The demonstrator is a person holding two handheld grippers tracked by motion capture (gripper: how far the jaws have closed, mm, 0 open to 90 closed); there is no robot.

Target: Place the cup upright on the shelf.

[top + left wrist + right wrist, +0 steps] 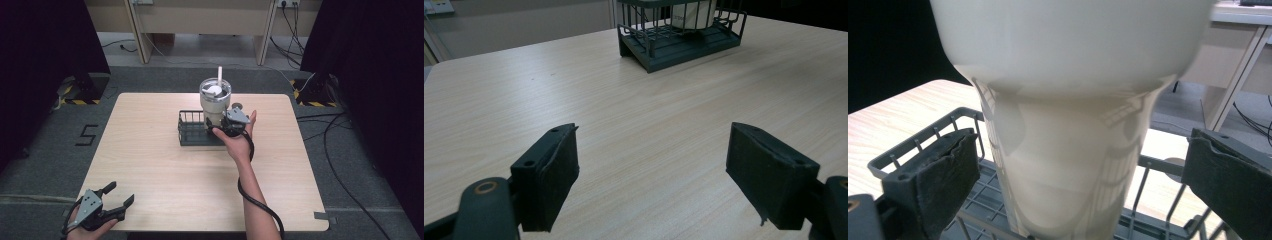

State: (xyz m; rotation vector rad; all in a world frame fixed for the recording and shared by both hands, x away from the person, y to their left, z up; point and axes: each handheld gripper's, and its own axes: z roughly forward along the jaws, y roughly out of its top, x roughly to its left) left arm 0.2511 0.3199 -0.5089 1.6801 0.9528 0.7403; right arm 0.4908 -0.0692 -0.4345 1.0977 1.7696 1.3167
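A cream tumbler (215, 100) with a clear lid and a white straw stands upright in a dark wire basket (191, 132) at the table's middle. My right gripper (219, 128) is open at the tumbler's narrow lower part. In the right gripper view the tumbler (1068, 125) rises between the jaws of my right gripper (1078, 185), with a gap on each side, and the basket (923, 142) rim runs beneath. My left gripper (121, 192) stands open and empty near the table's front left corner. The left gripper (651, 170) looks across bare wood toward the basket (679, 47) and tumbler (694, 12).
A small dark round object (237, 105) lies on the table just behind the tumbler. The right gripper's cable (257, 200) trails along the forearm to the front edge. Beyond the table are desk legs (137, 35), floor cables and dark curtains.
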